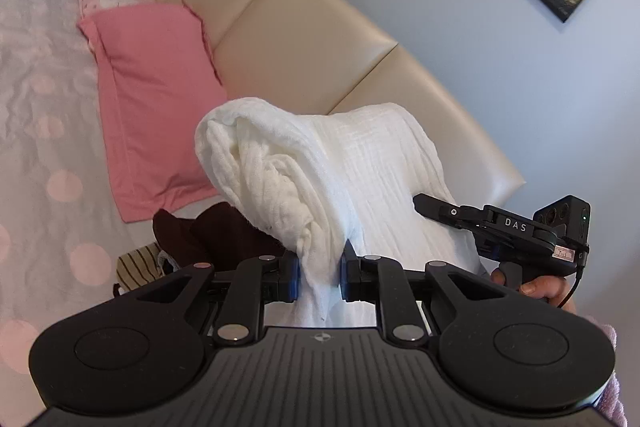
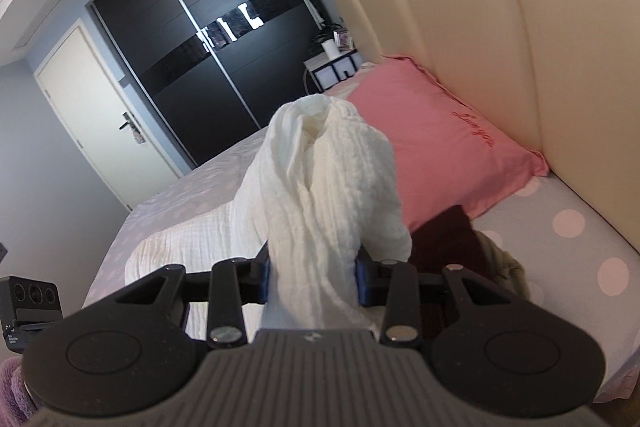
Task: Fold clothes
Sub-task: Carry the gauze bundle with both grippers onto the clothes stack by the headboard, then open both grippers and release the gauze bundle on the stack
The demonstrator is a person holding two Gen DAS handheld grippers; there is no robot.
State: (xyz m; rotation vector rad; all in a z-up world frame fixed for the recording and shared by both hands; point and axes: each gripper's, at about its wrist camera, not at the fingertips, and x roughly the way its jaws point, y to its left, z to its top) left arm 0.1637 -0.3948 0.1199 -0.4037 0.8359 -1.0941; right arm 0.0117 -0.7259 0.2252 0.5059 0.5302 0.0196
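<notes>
Left wrist: your left hand-held gripper (image 1: 320, 277) pinches white cloth (image 1: 280, 179); right hand-held gripper (image 2: 314, 277) clamps thicker bunch, probably same cloth, above bed (image 2: 580, 247).

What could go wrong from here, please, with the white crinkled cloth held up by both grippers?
1. The white crinkled cloth is bunched thickly in the left gripper and right gripper; layers could slip loose.
2. Its hanging part trails near the dark maroon garment on the dotted bedspread, so it might drag that pile.
</notes>
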